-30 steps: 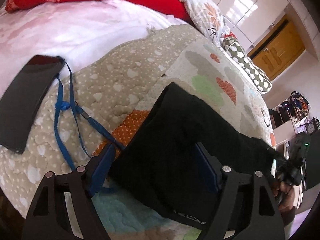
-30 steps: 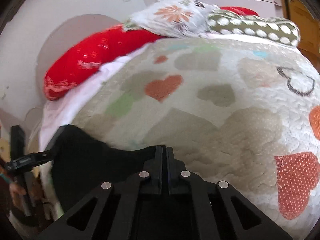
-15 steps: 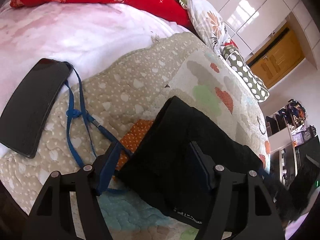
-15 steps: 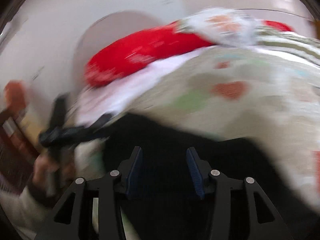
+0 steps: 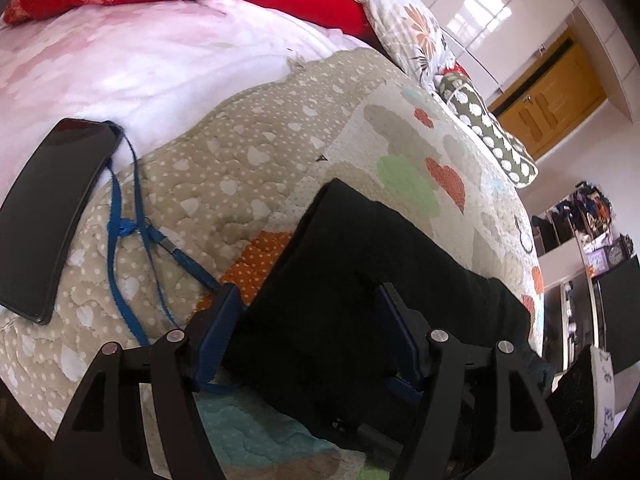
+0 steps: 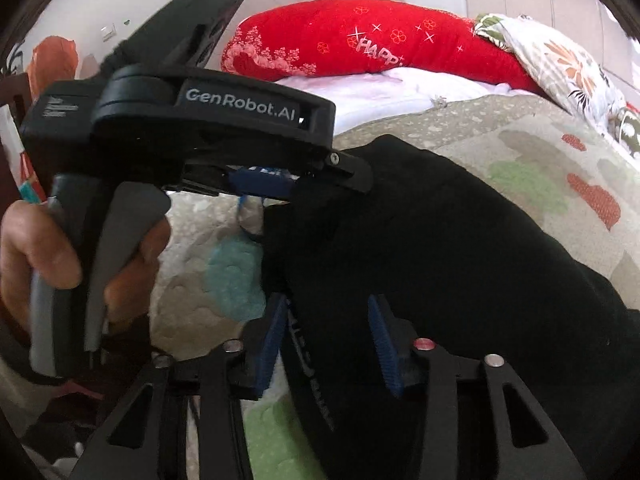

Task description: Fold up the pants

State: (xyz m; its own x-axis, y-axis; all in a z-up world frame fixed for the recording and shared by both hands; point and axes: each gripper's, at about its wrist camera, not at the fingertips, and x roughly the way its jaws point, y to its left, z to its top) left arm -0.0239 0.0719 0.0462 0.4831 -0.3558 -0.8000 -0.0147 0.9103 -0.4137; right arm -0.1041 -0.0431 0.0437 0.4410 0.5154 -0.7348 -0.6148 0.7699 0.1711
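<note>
Pants: black pants (image 5: 360,280) are lying on the quilt (image 5: 240,152) at the bed's near edge.
Left view only: a phone (image 5: 52,212) and blue strap (image 5: 132,240) are lying left of the pants; a door (image 5: 548,96) is showing beyond.
Right view only: a hand (image 6: 36,256) is gripping the left gripper's handle; a red pillow (image 6: 360,40) is sitting behind it.
Left gripper (image 5: 308,332): pointing steeply down, jaws standing wide, straddling the pants' edge, pads not pressing.
Right gripper (image 6: 328,340): tilting down, jaws closing, pants fabric lying between them, not yet pinched.
</note>
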